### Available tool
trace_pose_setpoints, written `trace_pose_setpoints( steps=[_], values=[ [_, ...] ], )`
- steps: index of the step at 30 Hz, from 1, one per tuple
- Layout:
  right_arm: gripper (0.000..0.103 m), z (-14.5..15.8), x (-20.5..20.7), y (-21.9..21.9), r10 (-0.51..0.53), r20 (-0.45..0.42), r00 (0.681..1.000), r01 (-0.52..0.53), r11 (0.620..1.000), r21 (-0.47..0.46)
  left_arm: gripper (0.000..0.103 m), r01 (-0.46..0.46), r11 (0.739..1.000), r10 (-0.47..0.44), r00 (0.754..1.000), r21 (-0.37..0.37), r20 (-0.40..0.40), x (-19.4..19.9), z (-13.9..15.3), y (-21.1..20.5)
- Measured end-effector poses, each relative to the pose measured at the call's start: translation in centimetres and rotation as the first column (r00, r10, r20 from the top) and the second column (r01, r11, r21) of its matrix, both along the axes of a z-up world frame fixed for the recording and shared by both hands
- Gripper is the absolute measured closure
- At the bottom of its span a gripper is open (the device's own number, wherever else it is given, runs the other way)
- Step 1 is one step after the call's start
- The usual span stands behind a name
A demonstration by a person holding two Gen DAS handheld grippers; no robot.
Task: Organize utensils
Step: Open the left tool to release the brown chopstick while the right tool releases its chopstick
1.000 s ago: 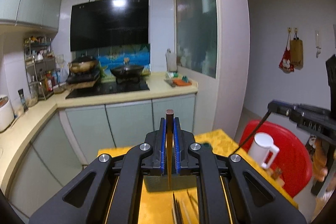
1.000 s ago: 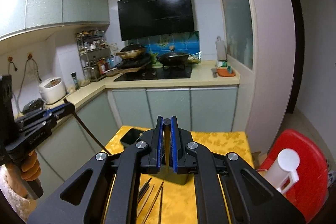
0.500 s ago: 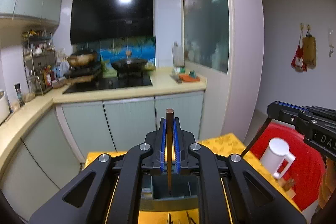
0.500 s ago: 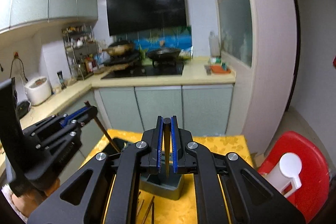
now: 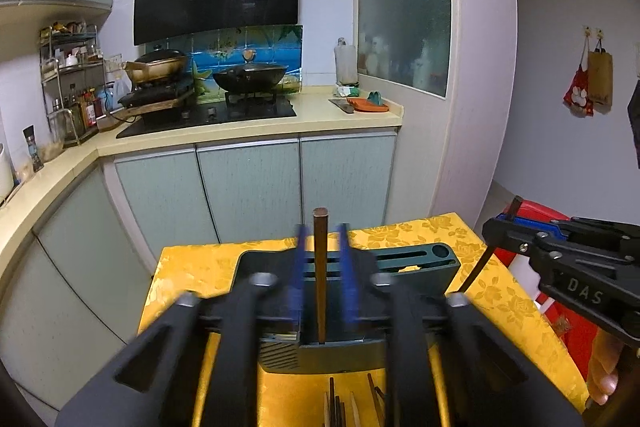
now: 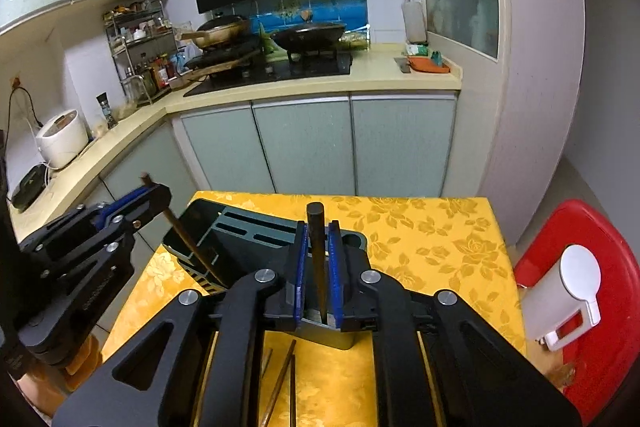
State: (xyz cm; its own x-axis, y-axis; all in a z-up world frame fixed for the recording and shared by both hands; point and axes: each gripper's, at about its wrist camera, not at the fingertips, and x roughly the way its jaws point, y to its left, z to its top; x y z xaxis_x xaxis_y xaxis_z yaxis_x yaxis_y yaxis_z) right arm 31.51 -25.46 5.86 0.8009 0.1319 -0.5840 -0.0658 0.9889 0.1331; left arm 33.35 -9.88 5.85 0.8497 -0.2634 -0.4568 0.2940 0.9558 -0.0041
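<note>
Both tools now lower than a second ago, over the holder [image 5: 416,263] on the yellow desk [image 6: 420,227]. Left tool [image 5: 320,279] opening, pads off the brown chopstick [image 5: 320,267] standing between them, tip down in the holder. Right tool [image 6: 318,267] opening likewise around the dark chopstick [image 6: 317,251]. Both sticks released, probably dropping in. More chopsticks [image 6: 280,379] lying below the tools, yet to sort.

Dark green slotted utensil holder [image 6: 256,231] stands upright on the yellow cloth. One brown chopstick [image 5: 320,279] and one darker chopstick [image 6: 318,259] stand in it. Loose chopsticks [image 6: 280,383] lie in front.
</note>
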Motion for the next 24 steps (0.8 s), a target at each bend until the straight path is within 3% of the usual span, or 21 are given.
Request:
trace_pose_setpoints(
  steps=[1,2,7,9,16,24],
  values=[
    [0.065,0.1,-0.1,0.1,-0.010,0.006,1.000,0.010,1.000,-0.005,0.056,-0.003,1.000,0.003,1.000,-0.003,0.007,-0.2,0.1,0.1],
    [0.053,0.1,-0.3,0.0,-0.018,0.015,1.000,0.018,1.000,-0.009,0.048,-0.007,1.000,0.007,1.000,-0.006,0.014,-0.5,0.3,0.2],
    [0.040,1.3,-1.5,0.0,-0.039,0.069,0.997,0.042,0.998,-0.050,0.026,-0.009,1.000,0.010,0.999,-0.012,0.043,-1.8,1.3,1.1],
    [0.033,1.9,-2.2,-0.2,-0.060,0.099,0.993,0.066,0.996,-0.060,0.023,-0.017,1.000,0.018,0.999,-0.019,0.049,-2.2,1.5,1.6],
    [0.033,3.9,-6.2,-1.8,-0.110,0.208,0.972,0.132,0.987,-0.096,0.013,-0.043,0.998,0.046,0.997,-0.049,0.065,-5.3,1.8,4.2],
    [0.033,2.8,-11.7,-2.7,-0.082,0.225,0.971,0.100,0.993,-0.068,0.012,-0.076,0.997,0.077,0.995,-0.017,0.065,-9.2,0.3,6.3]
  ],
)
